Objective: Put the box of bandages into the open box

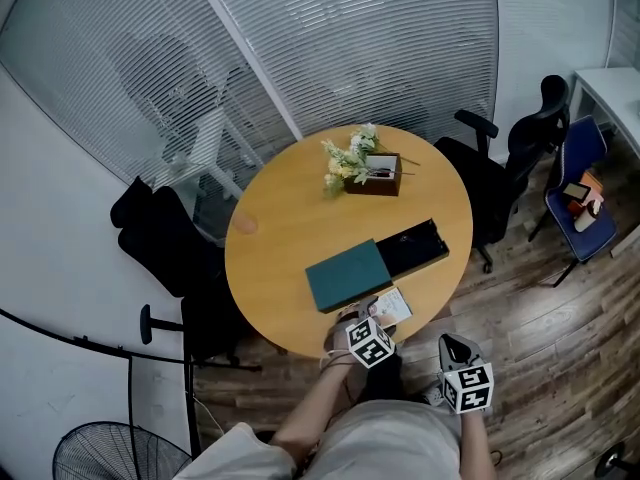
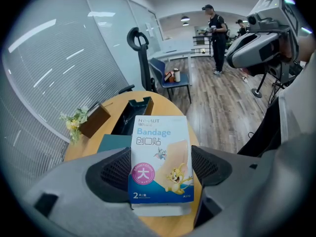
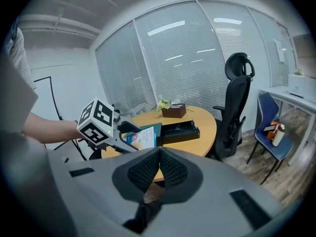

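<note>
1. From above the person's head: the left gripper (image 1: 378,318) sits at the near rim of the round wooden table (image 1: 270,238), pitched steeply down. It is clamped on the small white-and-blue cardboard bandage box (image 1: 393,305). The long black open box (image 1: 412,248) lies just beyond it, up and a touch right, with the flat teal lid (image 1: 348,273) against its left end. The right gripper (image 1: 453,346) hangs off the table edge, so the left hand is plainly the nearer one.

2. Along the left gripper (image 2: 160,154) now: both ribbed pads (image 2: 116,169) press the long sides of the bandage box (image 2: 160,132). Its printed face is up and its long axis points straight ahead. Past its far end waits the open box (image 2: 131,113), cavity showing, with the teal lid (image 2: 112,142) just left of the path. I'd judge the move a short carry forward over the lid's corner.

3. Along the right gripper (image 3: 159,154): its jaws are pinched together on nothing. It is aimed gently downward across at the left gripper (image 3: 129,132), which holds the bandage box (image 3: 141,137) just short of the open box (image 3: 178,131).
</note>
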`<state>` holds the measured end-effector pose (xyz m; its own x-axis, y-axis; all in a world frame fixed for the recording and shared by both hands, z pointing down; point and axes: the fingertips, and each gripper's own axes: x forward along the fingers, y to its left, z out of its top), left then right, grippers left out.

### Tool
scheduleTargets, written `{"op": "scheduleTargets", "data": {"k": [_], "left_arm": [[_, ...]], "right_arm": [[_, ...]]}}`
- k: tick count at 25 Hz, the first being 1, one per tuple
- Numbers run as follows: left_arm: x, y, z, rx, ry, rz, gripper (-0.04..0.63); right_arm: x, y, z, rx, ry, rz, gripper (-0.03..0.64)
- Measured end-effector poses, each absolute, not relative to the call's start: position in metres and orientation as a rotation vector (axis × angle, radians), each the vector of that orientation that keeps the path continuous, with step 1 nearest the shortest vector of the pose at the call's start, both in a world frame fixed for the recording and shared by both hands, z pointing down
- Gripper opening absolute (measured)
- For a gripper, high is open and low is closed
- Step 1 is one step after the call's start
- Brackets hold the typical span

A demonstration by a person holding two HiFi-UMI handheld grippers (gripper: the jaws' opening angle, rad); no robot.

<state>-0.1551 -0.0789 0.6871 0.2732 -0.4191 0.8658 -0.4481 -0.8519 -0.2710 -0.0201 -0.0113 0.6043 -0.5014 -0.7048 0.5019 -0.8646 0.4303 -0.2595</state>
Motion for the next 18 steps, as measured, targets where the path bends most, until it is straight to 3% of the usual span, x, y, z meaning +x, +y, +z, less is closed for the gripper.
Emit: {"op": "scheduleTargets", "data": {"k": [18], "left_arm": [[-0.137, -0.082, 0.681, 2.512, -0.843, 1.682, 0.357]], "right_arm": [[0.000, 0.000, 0.603, 1.369, -2.368, 0.713, -0.002]]}}
